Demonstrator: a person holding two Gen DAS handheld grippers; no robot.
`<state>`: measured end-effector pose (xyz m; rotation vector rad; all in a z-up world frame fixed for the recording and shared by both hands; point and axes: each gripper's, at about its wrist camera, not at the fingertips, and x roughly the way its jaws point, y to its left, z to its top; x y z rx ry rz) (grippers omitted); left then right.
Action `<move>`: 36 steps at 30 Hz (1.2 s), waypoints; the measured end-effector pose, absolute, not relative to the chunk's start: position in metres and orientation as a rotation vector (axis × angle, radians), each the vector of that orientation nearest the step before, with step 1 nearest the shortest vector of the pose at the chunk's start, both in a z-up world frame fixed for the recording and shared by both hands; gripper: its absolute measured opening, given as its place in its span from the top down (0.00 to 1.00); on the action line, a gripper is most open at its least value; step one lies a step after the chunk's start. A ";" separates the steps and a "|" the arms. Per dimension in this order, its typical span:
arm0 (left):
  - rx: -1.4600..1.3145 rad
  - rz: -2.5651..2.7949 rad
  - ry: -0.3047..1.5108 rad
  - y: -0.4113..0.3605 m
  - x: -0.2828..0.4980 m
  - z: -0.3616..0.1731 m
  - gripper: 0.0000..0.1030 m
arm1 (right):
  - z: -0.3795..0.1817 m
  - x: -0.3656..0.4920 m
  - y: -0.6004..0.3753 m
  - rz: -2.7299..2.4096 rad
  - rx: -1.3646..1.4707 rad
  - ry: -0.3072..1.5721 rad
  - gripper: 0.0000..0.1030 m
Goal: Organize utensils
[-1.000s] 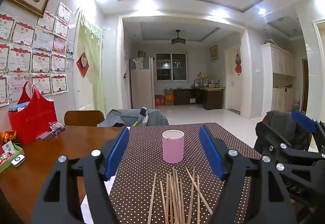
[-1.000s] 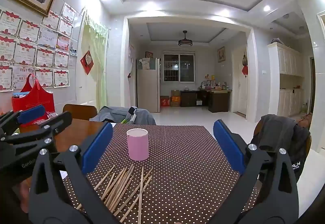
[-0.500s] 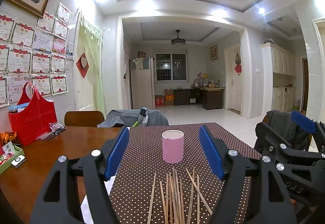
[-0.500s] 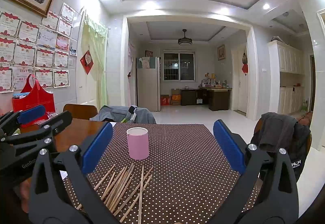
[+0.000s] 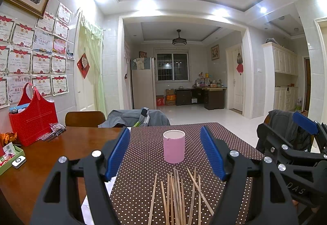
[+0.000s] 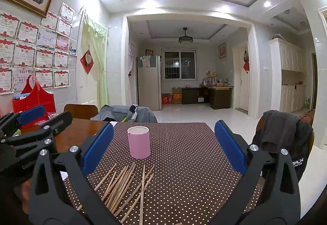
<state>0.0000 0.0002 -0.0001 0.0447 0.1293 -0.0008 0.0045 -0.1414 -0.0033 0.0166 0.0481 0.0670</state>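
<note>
Several wooden chopsticks [image 5: 177, 194] [image 6: 124, 186] lie loose on a brown polka-dot cloth [image 5: 143, 163] [image 6: 184, 163]. Behind them stands an upright pink cylindrical cup [image 5: 174, 149] [image 6: 139, 142], empty as far as I can see. My left gripper [image 5: 165, 153] is open above the near end of the sticks, with nothing between its blue pads. My right gripper [image 6: 163, 147] is open too, wider, hovering to the right of the sticks. Each gripper shows at the edge of the other's view.
A wooden table [image 5: 61, 147] extends left of the cloth, carrying a red bag [image 5: 32, 118], a green tray [image 5: 12, 157] and small packets. Chairs draped with grey clothing stand at the far end [image 5: 134, 118] and the right side [image 6: 284, 135].
</note>
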 end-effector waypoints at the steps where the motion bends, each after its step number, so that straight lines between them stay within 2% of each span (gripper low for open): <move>1: 0.044 -0.001 0.130 0.000 0.000 0.000 0.32 | -0.003 0.004 -0.141 0.068 0.017 0.049 0.06; 36: 0.047 -0.003 0.133 0.000 -0.002 0.002 0.32 | -0.011 0.005 -0.141 0.062 0.030 0.070 0.06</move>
